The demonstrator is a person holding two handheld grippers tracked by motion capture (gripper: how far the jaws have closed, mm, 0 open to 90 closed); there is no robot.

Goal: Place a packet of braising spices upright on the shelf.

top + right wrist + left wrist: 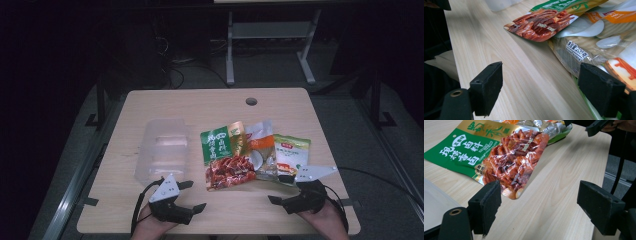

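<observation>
On the table (150, 210), three pouches (225, 157), one clear bin (162, 150).

High view is looking pretty dim: the table (215, 107) is catching soft light from above while the edges are fading to near black. In the left gripper view, glare is bouncing off the green packet (499, 155). Up close, the jaws are looking a bit soft at the bottom.
</observation>
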